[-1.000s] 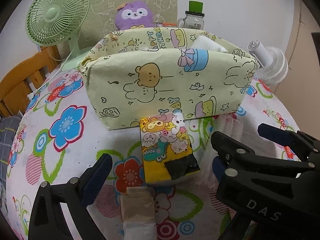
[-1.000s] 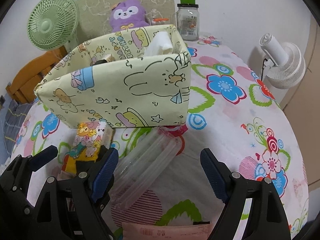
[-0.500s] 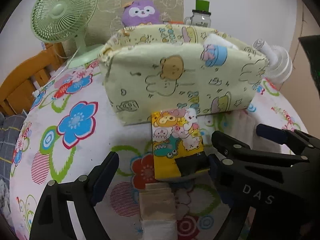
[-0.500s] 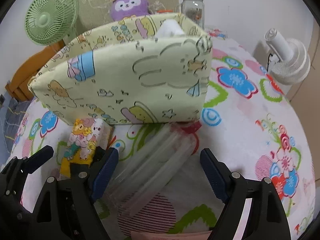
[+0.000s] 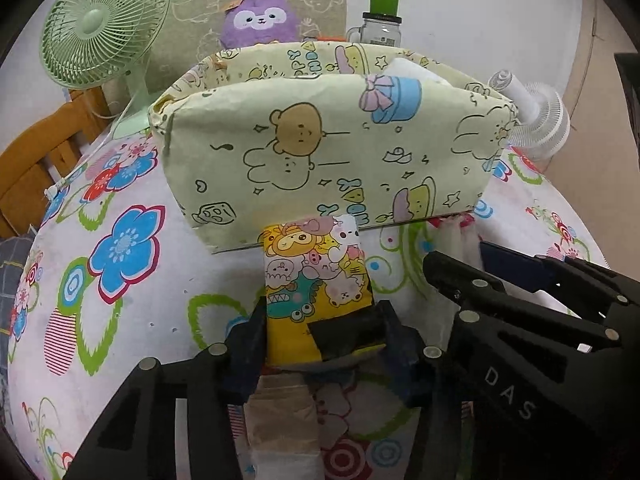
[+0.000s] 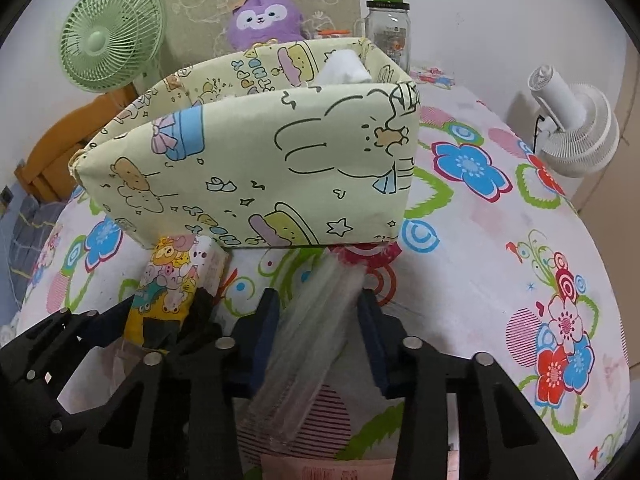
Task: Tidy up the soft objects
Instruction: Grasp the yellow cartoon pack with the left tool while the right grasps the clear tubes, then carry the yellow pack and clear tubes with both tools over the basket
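Observation:
A yellow cartoon-print tissue pack (image 5: 316, 276) lies on the flowered tablecloth (image 5: 120, 300) right in front of a pale green fabric bin (image 5: 320, 148). My left gripper (image 5: 324, 340) is closing, and its blue pads press on both sides of the pack's near end. To the right, a clear plastic pack (image 6: 336, 280) lies at an angle by the bin (image 6: 260, 160). My right gripper (image 6: 320, 328) is closing too, with its pads against both sides of that clear pack. Something white (image 6: 344, 66) sticks out of the bin.
Behind the bin stand a green fan (image 5: 100, 32), a purple plush (image 5: 260, 20) and a glass jar with a green lid (image 6: 388, 28). A white fan (image 6: 576, 128) is at the right edge. A beige packet (image 5: 280, 420) and a pink packet (image 6: 332, 468) lie near me.
Both grippers went from wide open to closed in on their packs. The left one came down around the yellow pack; the right one stayed put around the clear pack.

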`<state>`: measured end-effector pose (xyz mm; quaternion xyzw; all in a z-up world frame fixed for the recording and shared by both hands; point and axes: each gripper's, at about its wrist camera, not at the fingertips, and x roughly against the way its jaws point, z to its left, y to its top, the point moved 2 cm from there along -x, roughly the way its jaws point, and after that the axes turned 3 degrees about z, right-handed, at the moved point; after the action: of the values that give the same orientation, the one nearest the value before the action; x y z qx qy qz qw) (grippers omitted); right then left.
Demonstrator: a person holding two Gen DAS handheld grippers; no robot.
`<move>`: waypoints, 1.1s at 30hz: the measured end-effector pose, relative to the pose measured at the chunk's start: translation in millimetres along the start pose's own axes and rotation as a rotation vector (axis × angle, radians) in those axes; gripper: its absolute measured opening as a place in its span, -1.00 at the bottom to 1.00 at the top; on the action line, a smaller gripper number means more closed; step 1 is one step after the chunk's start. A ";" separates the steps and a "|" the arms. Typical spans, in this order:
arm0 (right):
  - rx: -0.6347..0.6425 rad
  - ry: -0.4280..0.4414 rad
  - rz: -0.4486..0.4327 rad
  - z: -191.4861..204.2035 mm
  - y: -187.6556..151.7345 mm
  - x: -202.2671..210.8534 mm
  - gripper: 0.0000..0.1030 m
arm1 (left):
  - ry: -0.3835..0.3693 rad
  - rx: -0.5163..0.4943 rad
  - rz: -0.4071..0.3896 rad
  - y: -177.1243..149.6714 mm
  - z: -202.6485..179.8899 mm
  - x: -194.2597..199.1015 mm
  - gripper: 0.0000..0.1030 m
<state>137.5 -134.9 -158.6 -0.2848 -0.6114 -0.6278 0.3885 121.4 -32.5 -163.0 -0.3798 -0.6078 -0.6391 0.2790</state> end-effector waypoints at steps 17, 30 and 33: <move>0.007 0.036 -0.073 5.8 -0.9 28.9 -0.57 | 0.012 -0.012 -0.070 4.7 -8.3 29.0 -0.03; 0.008 0.040 -0.141 6.9 6.4 60.4 -0.58 | 0.021 -0.023 -0.136 11.7 -12.8 59.0 -0.02; 0.009 0.043 -0.153 6.9 7.0 66.6 -0.58 | 0.024 -0.023 -0.148 13.1 -13.3 65.1 -0.02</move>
<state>106.8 -137.0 -98.8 -0.2221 -0.6258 -0.6588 0.3537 93.9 -40.2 -101.5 -0.3292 -0.6235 -0.6694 0.2341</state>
